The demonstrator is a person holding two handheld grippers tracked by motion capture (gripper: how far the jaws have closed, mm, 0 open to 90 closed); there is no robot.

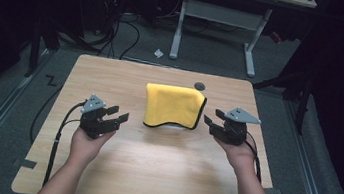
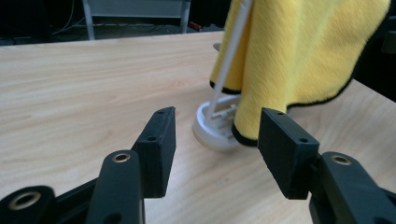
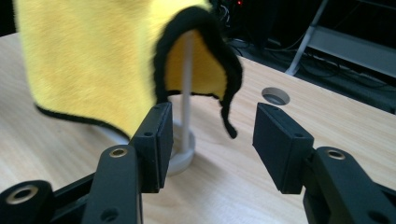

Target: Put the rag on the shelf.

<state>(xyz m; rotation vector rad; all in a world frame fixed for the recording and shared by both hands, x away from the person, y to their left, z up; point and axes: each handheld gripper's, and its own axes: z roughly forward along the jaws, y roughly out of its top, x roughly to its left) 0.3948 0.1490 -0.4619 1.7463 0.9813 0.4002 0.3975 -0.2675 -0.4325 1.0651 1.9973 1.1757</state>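
Yellow cloth [image 1: 174, 106] draped over white stand [image 2: 215, 126], mid-table [image 1: 112, 76]. Left gripper [image 1: 118, 115] just left of cloth, right gripper [image 1: 213, 119] just right; both w/ jaws wide, nothing between. Best approach, prob.: come in level, pinch the black-trimmed lower corners only, avoid stand's pole, lift both sides evenly.

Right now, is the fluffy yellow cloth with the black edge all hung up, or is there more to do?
Done, by the look of it: the fluffy yellow cloth with the black edge drapes over the thin white stand on the pale wooden table. In hand: nothing. The left gripper and right gripper sit open on either side of the cloth, apart from it. What is left cannot be told; perhaps they will pull back or grab the cloth.
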